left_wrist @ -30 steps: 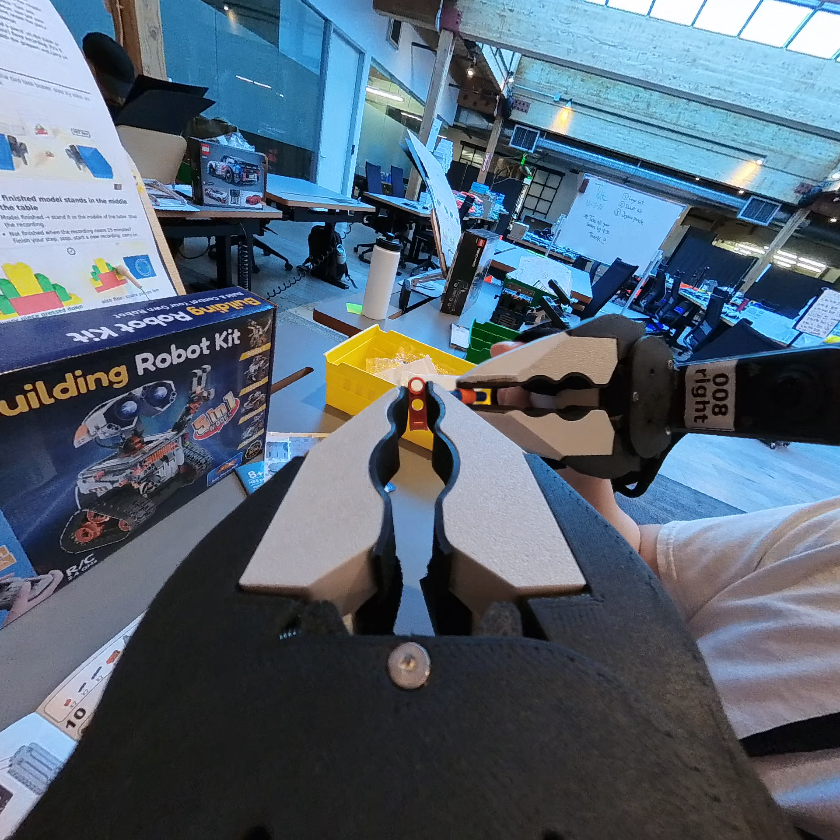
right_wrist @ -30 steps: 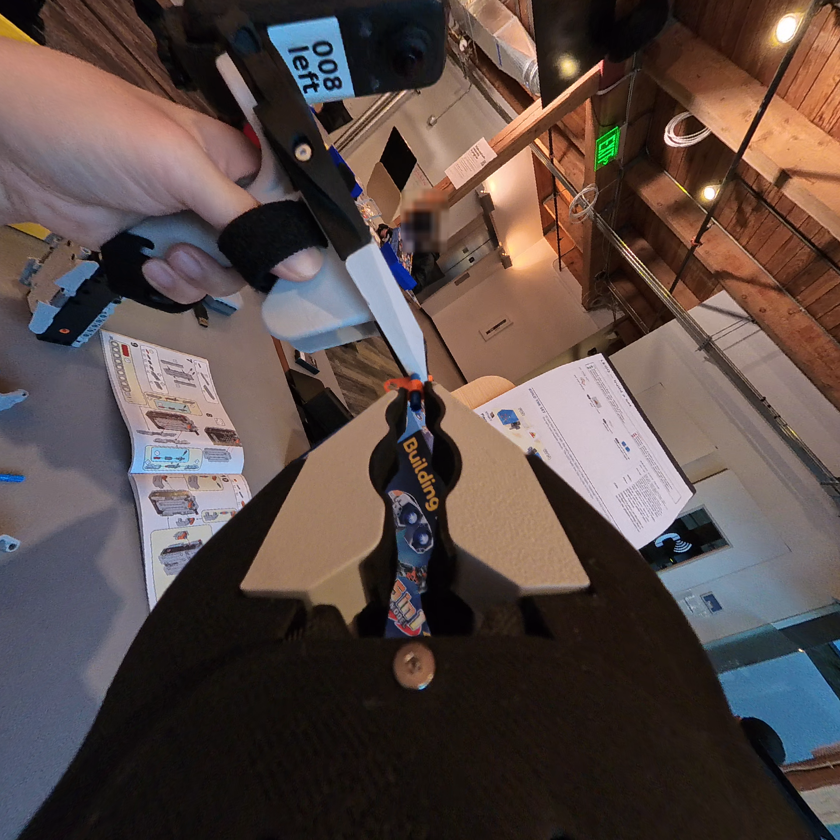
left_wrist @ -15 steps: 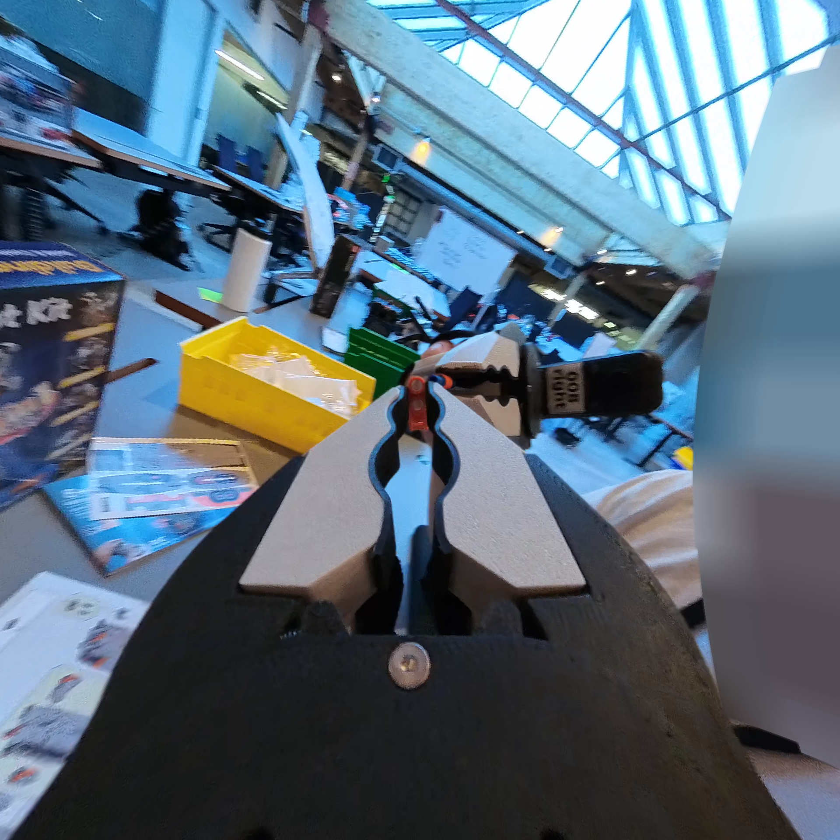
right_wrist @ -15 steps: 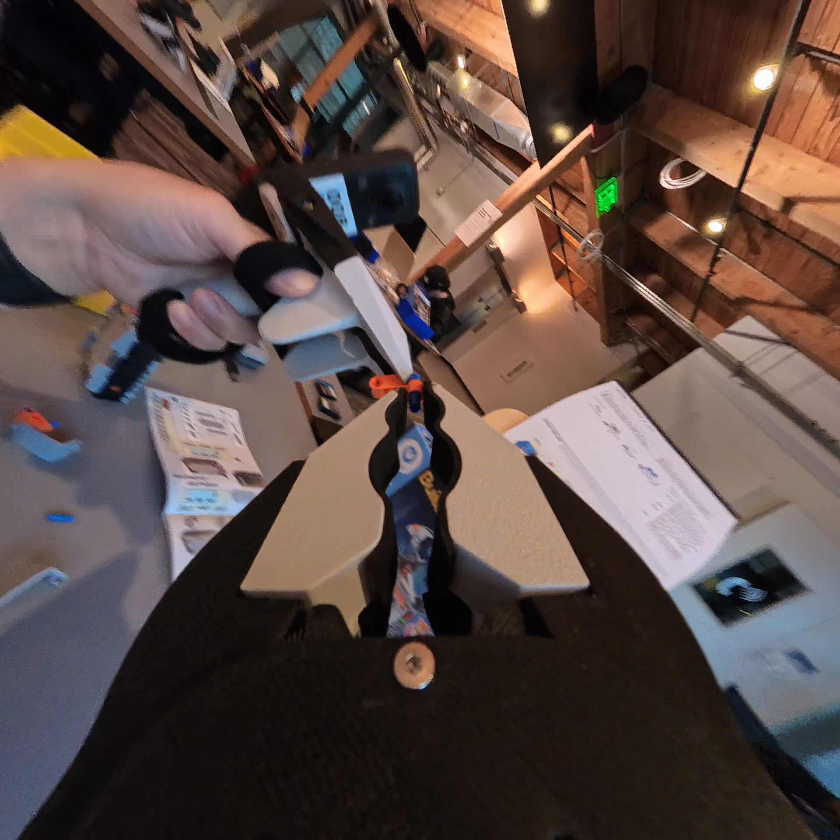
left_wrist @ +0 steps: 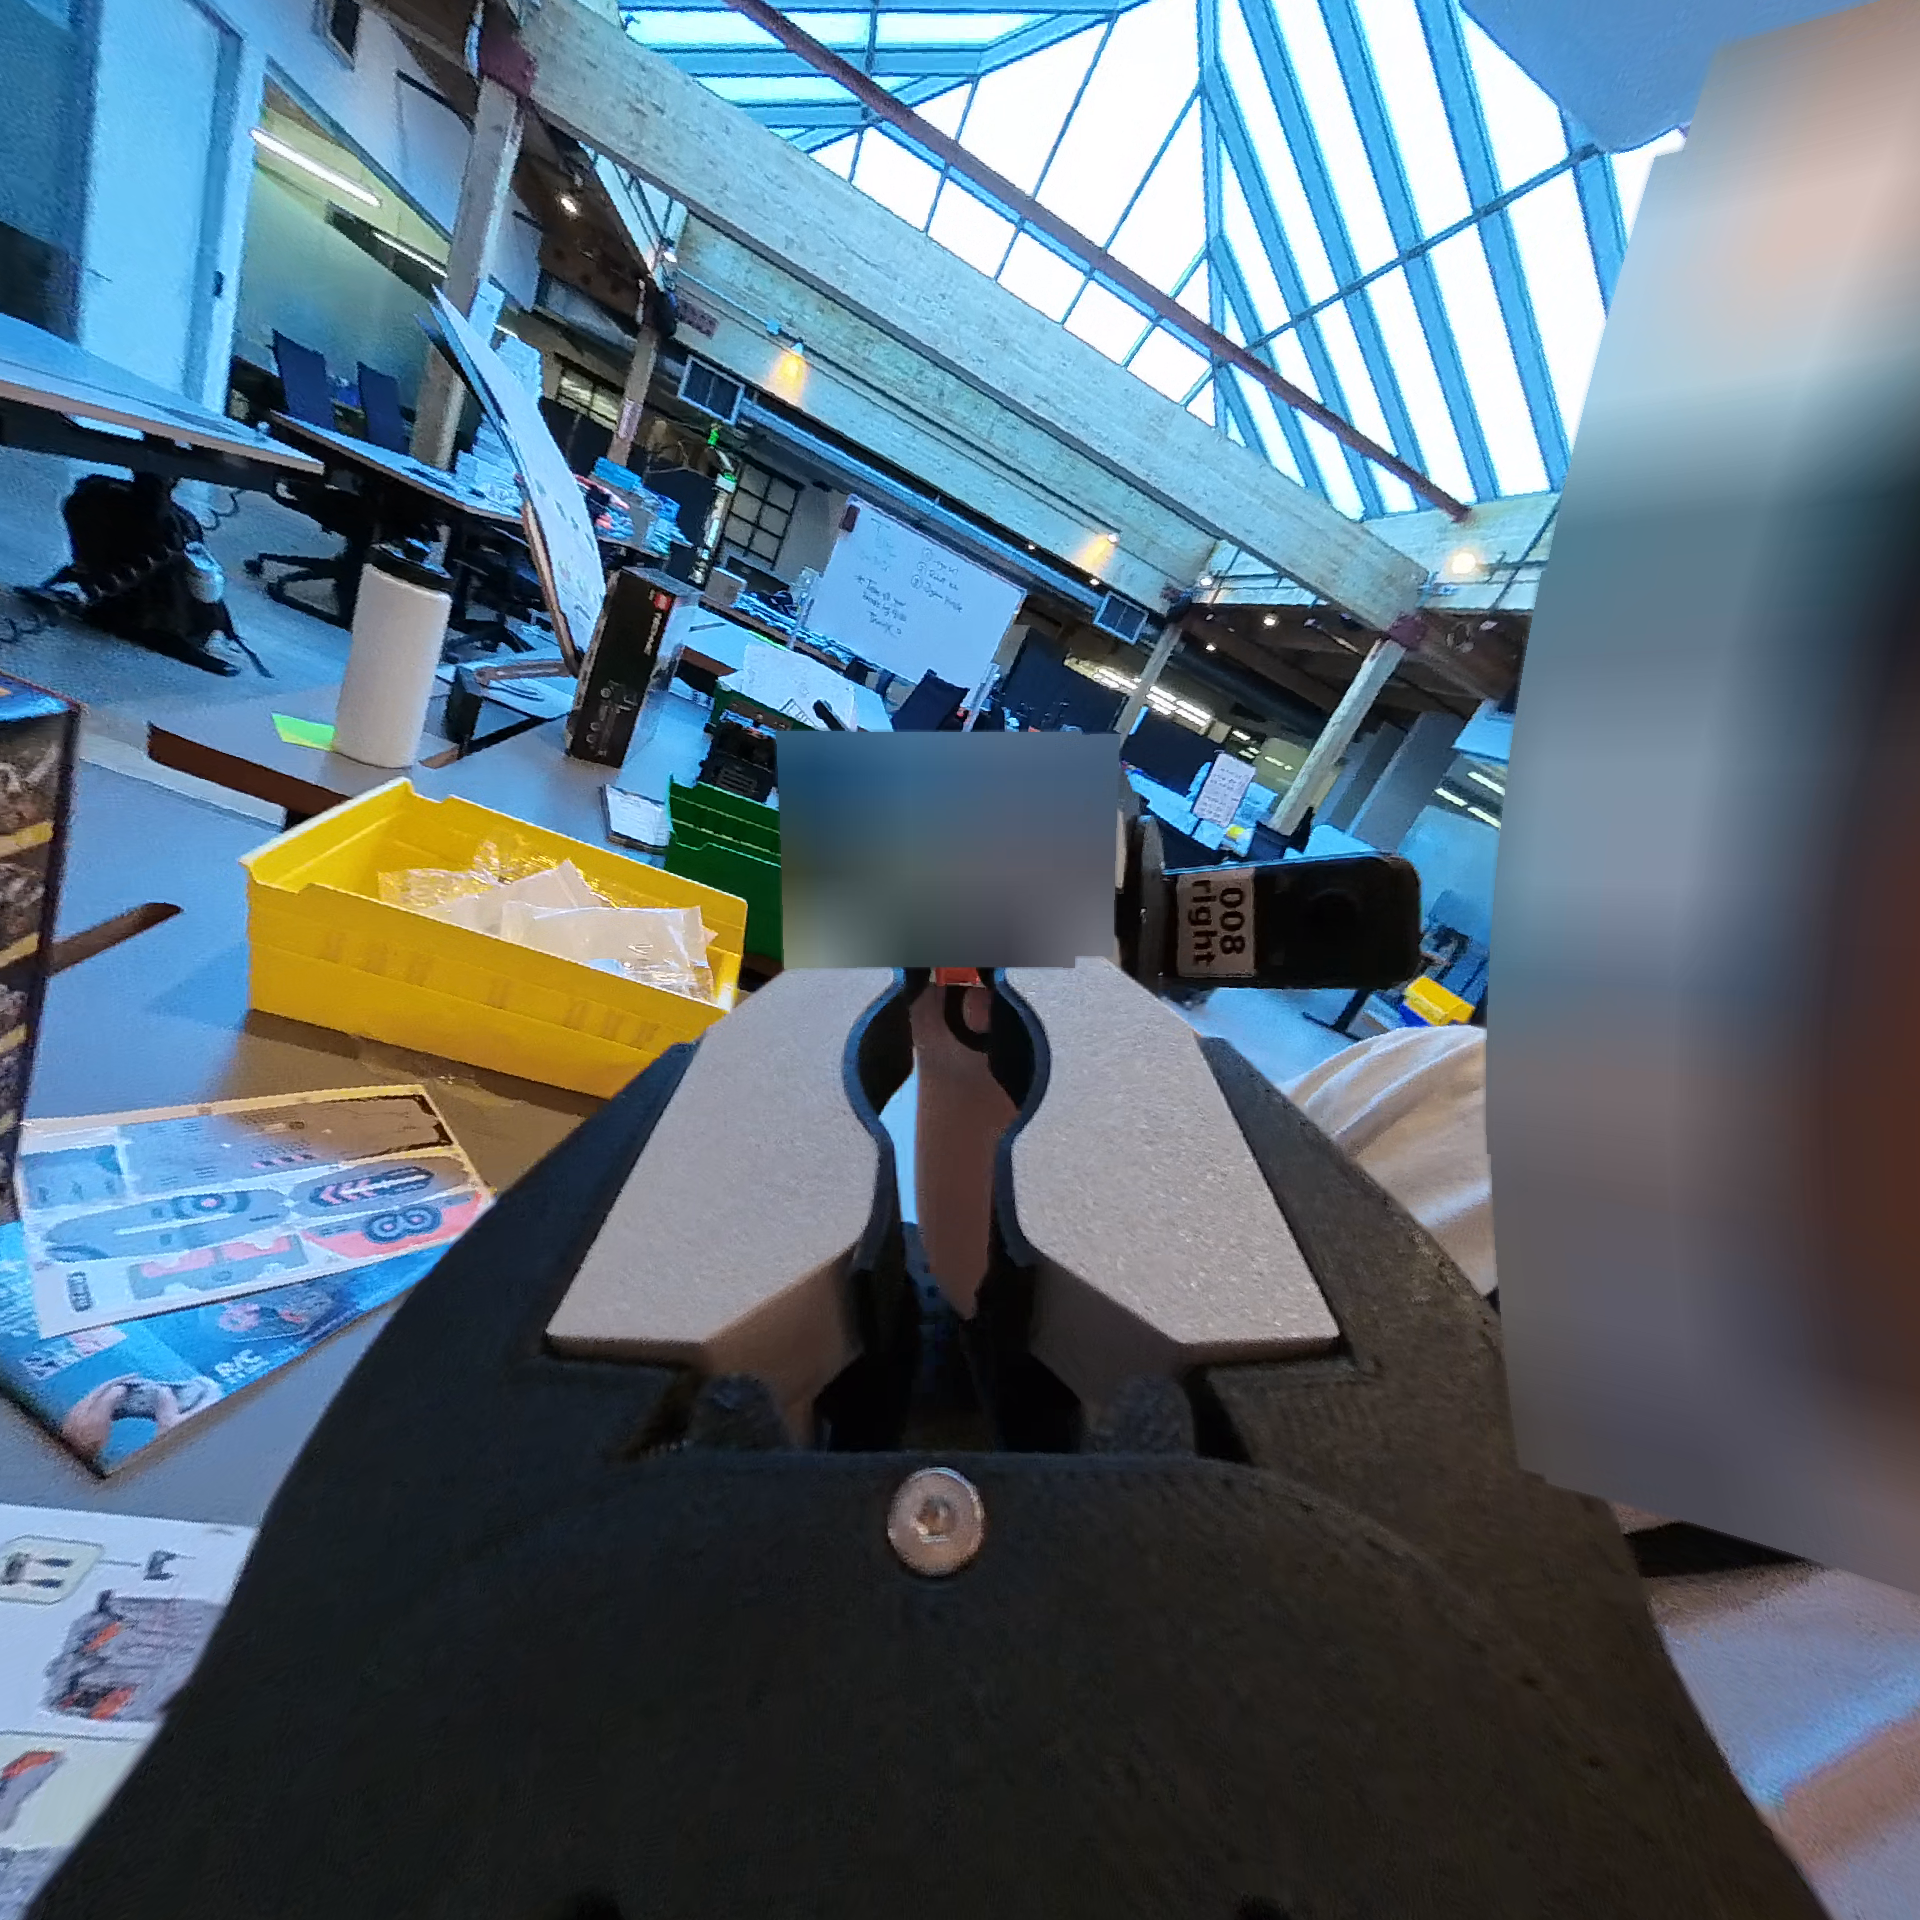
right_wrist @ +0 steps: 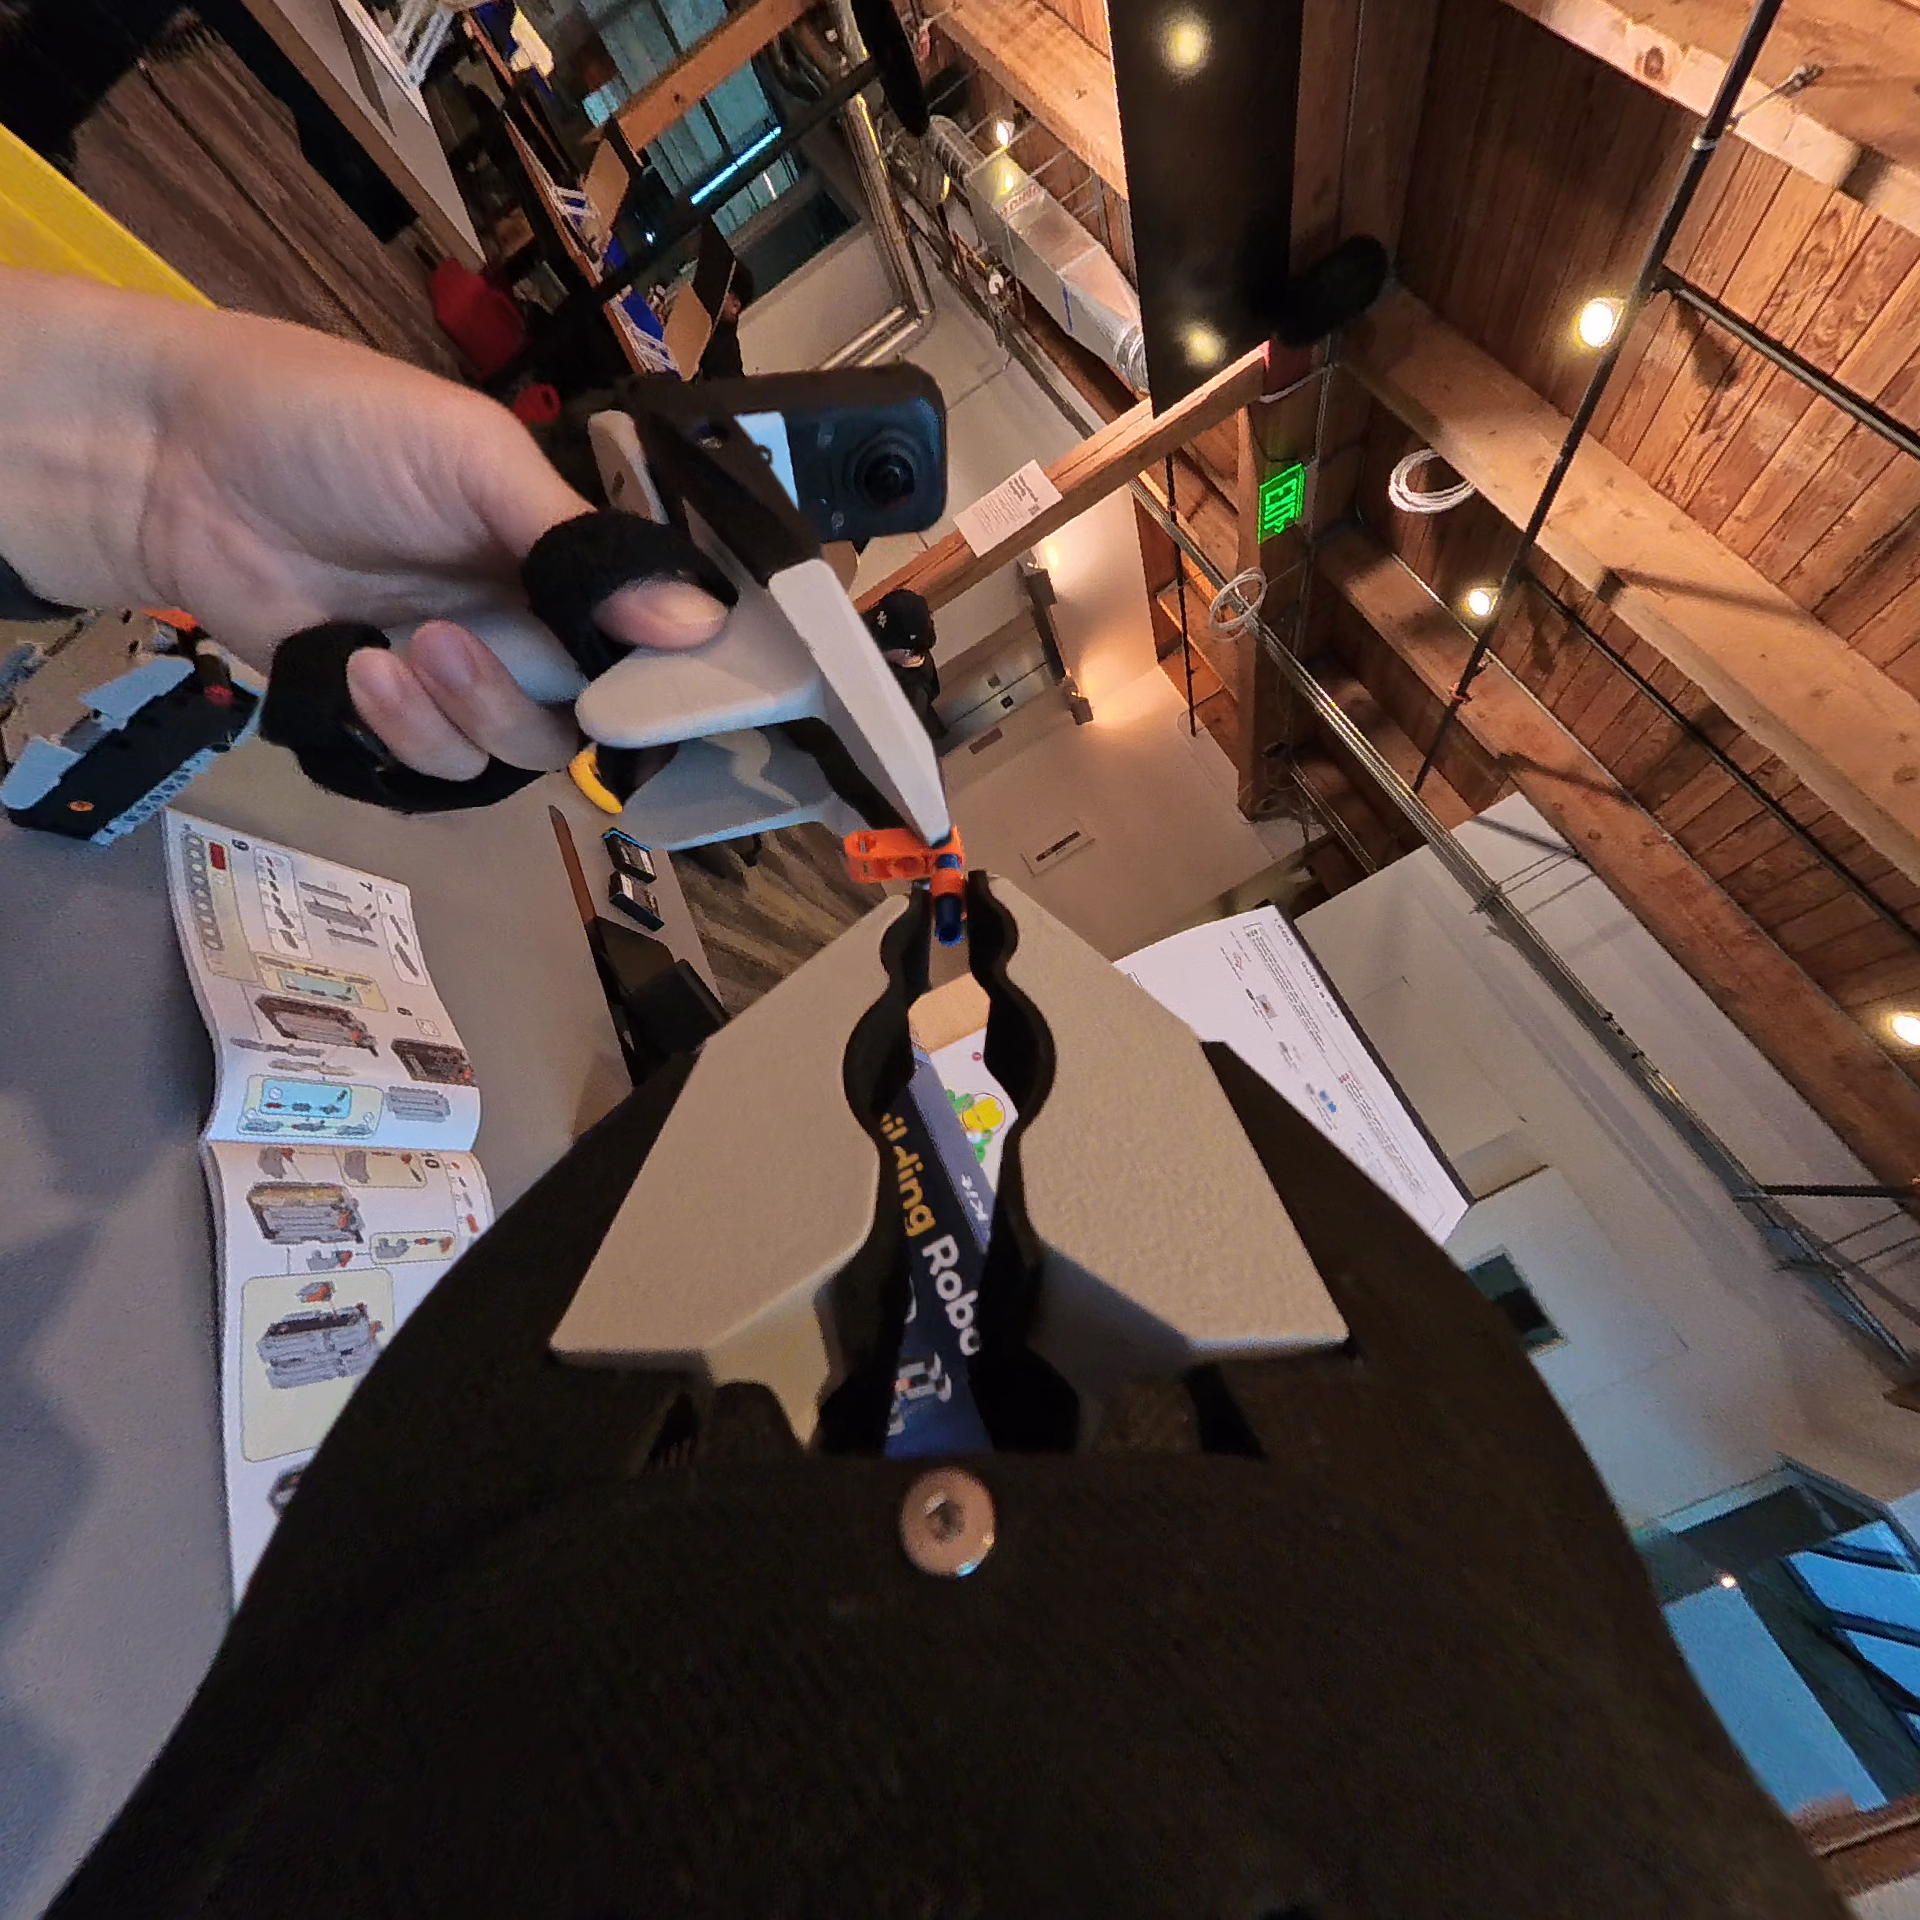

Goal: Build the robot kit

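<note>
Grippers number two, and we hold one in each hand above a grey table (left_wrist: 156, 997). Our right gripper (right_wrist: 948, 914) has its fingers pinched together on one small blue pin (right_wrist: 945, 921), which sits right at the fingertips. That pin meets one orange connector (right_wrist: 896, 854), a small plastic piece with holes. Our left gripper (right_wrist: 925, 831) comes in from the left in the right wrist view, and its fingers are clamped on the orange connector at their very tips. Our left hand (right_wrist: 312, 540) wraps the handle, with two black straps over its fingers.

From the left wrist view, the left gripper (left_wrist: 948, 987) shows only a sliver of orange between its tips, and a blurred patch covers the area just beyond. The right gripper's black camera mount (left_wrist: 1278, 920) sits to the right of that patch.

On the table we count one yellow bin (left_wrist: 457, 966) with clear bags inside, one green bin (left_wrist: 727, 868) behind it, one white bottle (left_wrist: 393, 665), two open instruction booklets (right_wrist: 312, 1091) (left_wrist: 208, 1195), one dark blue kit box (right_wrist: 935, 1226) seen through the right gripper's gap, and one half-built grey and black model (right_wrist: 94, 727).
</note>
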A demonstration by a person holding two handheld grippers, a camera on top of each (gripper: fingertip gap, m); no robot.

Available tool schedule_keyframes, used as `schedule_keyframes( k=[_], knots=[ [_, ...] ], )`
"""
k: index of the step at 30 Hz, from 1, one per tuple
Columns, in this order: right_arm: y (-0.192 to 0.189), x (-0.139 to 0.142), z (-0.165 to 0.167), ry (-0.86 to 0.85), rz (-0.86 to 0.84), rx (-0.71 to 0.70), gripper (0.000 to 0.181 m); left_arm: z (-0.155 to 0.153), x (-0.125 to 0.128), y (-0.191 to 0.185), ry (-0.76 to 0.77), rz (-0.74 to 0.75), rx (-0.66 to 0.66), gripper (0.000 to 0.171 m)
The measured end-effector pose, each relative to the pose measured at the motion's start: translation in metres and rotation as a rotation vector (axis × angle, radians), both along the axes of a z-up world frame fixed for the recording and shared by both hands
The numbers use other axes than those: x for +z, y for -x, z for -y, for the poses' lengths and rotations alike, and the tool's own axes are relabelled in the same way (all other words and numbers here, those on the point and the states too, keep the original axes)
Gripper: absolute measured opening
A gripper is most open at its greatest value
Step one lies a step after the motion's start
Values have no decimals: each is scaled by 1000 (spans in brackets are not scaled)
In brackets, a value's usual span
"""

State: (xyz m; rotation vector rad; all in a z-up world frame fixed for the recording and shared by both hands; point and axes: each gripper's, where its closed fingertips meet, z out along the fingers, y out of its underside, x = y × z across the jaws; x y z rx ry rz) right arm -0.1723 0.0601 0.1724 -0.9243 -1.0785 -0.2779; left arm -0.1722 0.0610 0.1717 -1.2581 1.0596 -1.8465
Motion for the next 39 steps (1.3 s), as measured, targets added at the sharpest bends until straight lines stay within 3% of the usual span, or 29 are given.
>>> schedule_keyframes(
  k=[1, 6, 11, 33, 39],
  knots=[
    [0, 0, 0, 13, -8, -2, 6, 1, 0, -1, -19, 1, 9, 5],
    [-1, 3, 2, 69, -71, 49, 6, 3, 2, -2, -74, 7, 41, 5],
    [1, 7, 8, 141, -205, 227, 5, 9, 7, 1, -23, 46, -34, 5],
    [2, 12, 14, 201, -335, 400, 5, 16, 12, 3, -48, 70, -49, 5],
    [2, 11, 16, 363, -408, 533, 6, 19, 12, 3, -96, 74, -53, 5]
  ],
)
